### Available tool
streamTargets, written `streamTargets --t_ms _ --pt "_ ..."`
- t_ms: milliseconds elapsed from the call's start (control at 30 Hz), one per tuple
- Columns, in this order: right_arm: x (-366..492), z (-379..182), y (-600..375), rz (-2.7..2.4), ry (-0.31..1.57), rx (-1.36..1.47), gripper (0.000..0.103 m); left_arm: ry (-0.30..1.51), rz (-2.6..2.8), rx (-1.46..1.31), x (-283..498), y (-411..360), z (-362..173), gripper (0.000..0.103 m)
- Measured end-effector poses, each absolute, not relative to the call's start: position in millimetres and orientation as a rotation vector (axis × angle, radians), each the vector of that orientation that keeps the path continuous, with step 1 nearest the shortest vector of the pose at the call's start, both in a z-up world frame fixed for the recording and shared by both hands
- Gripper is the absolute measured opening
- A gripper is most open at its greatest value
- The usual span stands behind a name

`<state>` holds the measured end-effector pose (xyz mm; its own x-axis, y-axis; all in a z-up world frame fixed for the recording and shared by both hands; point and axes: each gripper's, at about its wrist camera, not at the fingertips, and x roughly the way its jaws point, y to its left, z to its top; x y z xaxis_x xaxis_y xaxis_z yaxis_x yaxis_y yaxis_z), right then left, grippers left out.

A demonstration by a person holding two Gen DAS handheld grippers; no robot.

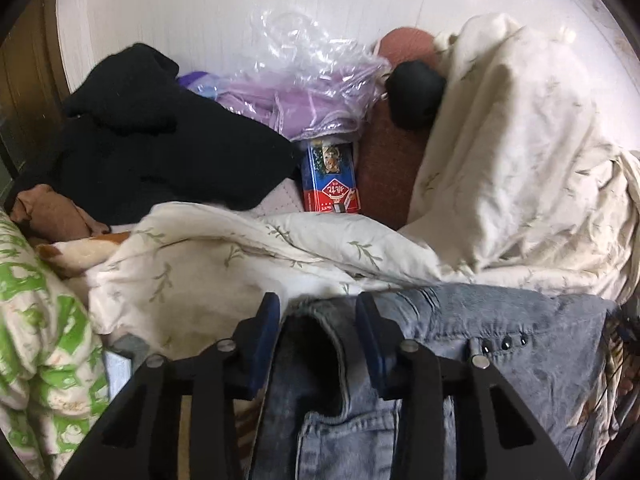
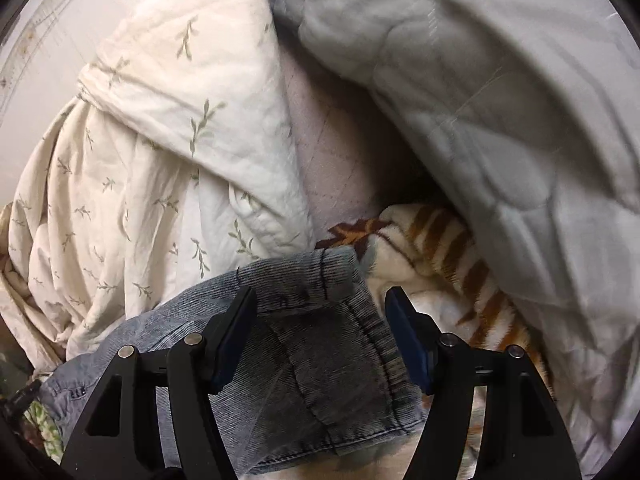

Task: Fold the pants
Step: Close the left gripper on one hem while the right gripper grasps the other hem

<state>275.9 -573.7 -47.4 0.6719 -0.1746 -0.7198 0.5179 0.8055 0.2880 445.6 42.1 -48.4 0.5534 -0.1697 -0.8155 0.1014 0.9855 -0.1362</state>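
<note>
Left fingers: the left gripper (image 1: pixel 318 312) is seen parted to a middling gap, nothing pinched; a fold of the jeans (image 1: pixel 500 344) with a dark opening is framed between the blue pads (image 1: pixel 267 320).
Right fingers: the right gripper (image 2: pixel 320 308) is spread wide over the jeans (image 2: pixel 304 344); no cloth is clamped, and contact with the denim cannot be told.
Pants: pale denim is bunched along the bottom centre of both views, on crumpled bedding rather than a flat surface.
Bedding: a cream leaf-print quilt (image 1: pixel 224 264) is heaped just above the denim; a striped fleece blanket (image 2: pixel 452 248) lies right of it, and a grey quilt (image 2: pixel 480 100) fills the upper right.
Clutter: a black garment (image 1: pixel 160 128) at upper left and a blue-and-red box (image 1: pixel 330 180) at centre are kept well apart.
Risk: one layer only, or quilt along with denim, may be caught when the fingers are closed, because the layers are bunched.
Risk: a crooked fold is likely, the lumpy bedding giving no firm base.
</note>
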Motion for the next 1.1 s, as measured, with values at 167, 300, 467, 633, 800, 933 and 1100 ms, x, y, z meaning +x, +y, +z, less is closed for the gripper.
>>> streamTargets --t_ms 167,300,467,633,800,933,1100 --pt "262 -46 -584 -0.406 0.733 0.522 0.069 1.021 -0.175 -0.102 444 36 -59 0.051" --pt "259 -47 -585 -0.384 0.719 0.539 0.069 1.053 -0.200 -0.102 449 19 -72 0.023" --pt "258 -42 -590 -0.356 0.710 0.549 0.076 1.038 -0.215 -0.136 455 19 -73 0.006" --pt "270 -47 -599 -0.396 0.702 0.585 0.065 1.027 -0.211 -0.111 457 12 -76 0.004" --pt "274 -48 -596 -0.375 0.717 0.536 0.018 1.002 -0.213 -0.119 451 13 -64 0.004" --pt "256 -30 -586 -0.364 0.677 0.491 0.017 0.956 -0.250 -0.127 430 16 -38 0.004" --pt "212 2 -577 -0.315 0.618 0.503 0.017 0.909 -0.300 -0.149 389 24 0 0.004"
